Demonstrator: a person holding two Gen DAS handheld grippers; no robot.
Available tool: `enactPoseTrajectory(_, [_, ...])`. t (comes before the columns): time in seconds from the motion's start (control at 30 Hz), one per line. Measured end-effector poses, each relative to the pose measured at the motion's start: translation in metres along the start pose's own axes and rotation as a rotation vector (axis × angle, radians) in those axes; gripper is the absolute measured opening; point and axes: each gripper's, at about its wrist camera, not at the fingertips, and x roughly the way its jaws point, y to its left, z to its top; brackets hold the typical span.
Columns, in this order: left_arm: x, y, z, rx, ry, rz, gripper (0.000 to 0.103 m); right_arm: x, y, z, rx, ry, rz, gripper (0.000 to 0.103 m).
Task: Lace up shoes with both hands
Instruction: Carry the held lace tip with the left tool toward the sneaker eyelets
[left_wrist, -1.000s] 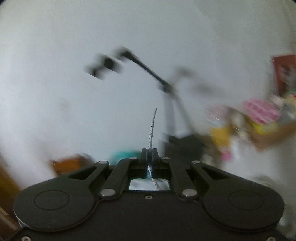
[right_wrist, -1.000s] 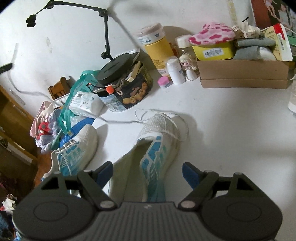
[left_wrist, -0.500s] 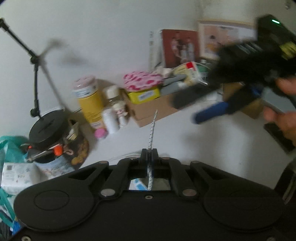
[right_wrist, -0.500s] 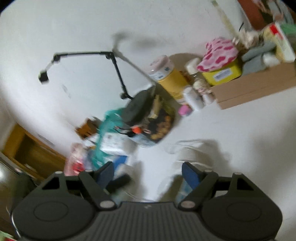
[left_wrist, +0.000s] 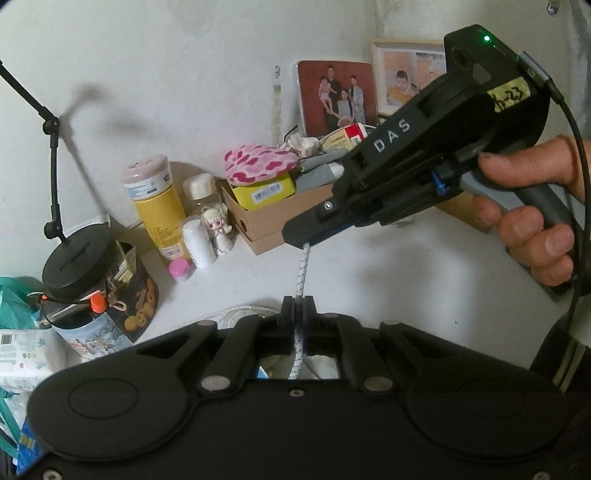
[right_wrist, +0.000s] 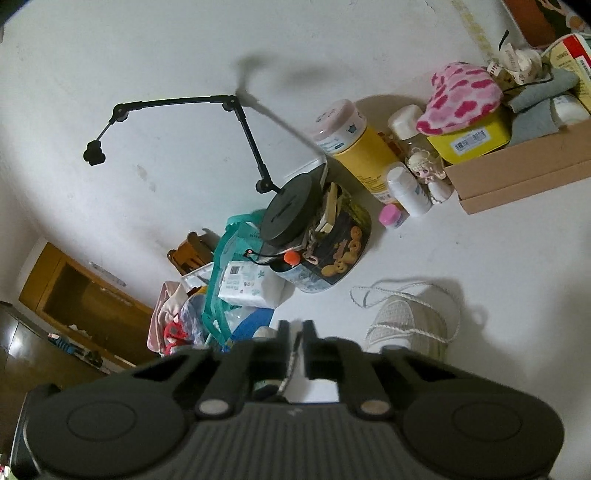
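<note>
the left hand-held gripper (left_wrist: 297, 306) is closed on the shoelace (left_wrist: 301, 275), which rises straight up to the right hand-held gripper (left_wrist: 304, 240), also clamped on the lace end. the white shoe (right_wrist: 410, 325) rests on the bench (right_wrist: 517, 258), near the cookie tin (right_wrist: 332, 251).

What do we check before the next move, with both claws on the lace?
1. Left claw shut on lace: ok.
2. Right claw gripping the lace tip: ok; the tip disappears between its fingers in the left view.
3. Lace between the claws straight, no kink: ok.
4. Shoe in sight: ok, toe only, in the right view.
5. Target eyelet visible: cannot tell; the claw body hides the eyelet rows.
6. Slack lace tidy: not ok; loose loops lie around the toe and might snag.
</note>
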Motion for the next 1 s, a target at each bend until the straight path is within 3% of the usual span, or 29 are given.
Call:
enactPoseTrajectory(0.07, [0.001, -0.001, -0.001, 0.016, 0.018, 0.006, 0.002, 0.001, 0.002, -0.001, -0.012, 0.002, 0.004, 0.003])
enactPoseTrajectory(0.13, [0.002, -0.003, 0.000, 0.051, 0.030, 0.024, 0.023, 0.000, 0.004, -0.002, -0.026, 0.002, 0.004, 0.003])
enactPoseTrajectory(0.17, [0.002, -0.004, 0.000, 0.063, 0.024, 0.037, 0.045, 0.001, 0.007, -0.002, -0.042, 0.004, 0.002, 0.003])
enactPoseTrajectory(0.2, [0.001, -0.005, 0.002, 0.074, 0.012, 0.051, 0.047, 0.001, 0.010, -0.002, -0.061, 0.006, -0.001, 0.003])
enactPoseTrajectory(0.27, [0.002, -0.003, 0.007, 0.066, 0.003, 0.033, 0.041, 0.001, 0.016, -0.003, -0.097, 0.008, -0.009, 0.003])
enactPoseTrajectory(0.3, [0.003, -0.001, 0.008, 0.061, 0.005, 0.026, 0.029, 0.000, 0.019, -0.003, -0.117, 0.007, -0.015, 0.003])
enactPoseTrajectory(0.33, [0.005, 0.000, 0.009, 0.054, 0.009, 0.024, 0.024, 0.001, 0.021, -0.004, -0.127, 0.008, -0.017, 0.003])
enactPoseTrajectory(0.57, [0.011, 0.003, 0.015, 0.038, 0.022, 0.020, 0.020, 0.003, 0.025, -0.008, -0.161, 0.024, -0.028, 0.003])
enactPoseTrajectory(0.7, [0.013, 0.001, 0.015, 0.044, 0.033, 0.023, 0.001, 0.004, 0.024, -0.010, -0.159, 0.028, -0.028, 0.003])
enactPoseTrajectory(0.8, [0.014, 0.000, 0.016, 0.047, 0.040, 0.031, 0.001, 0.004, 0.026, -0.011, -0.168, 0.027, -0.029, 0.004])
enactPoseTrajectory(0.9, [0.012, 0.011, 0.019, 0.077, 0.018, 0.104, 0.001, 0.000, 0.025, -0.009, -0.146, -0.002, -0.021, 0.012])
enactPoseTrajectory(1.0, [-0.007, 0.073, 0.045, 0.048, -0.063, 0.342, 0.001, -0.013, 0.016, 0.000, -0.097, -0.060, -0.030, 0.022])
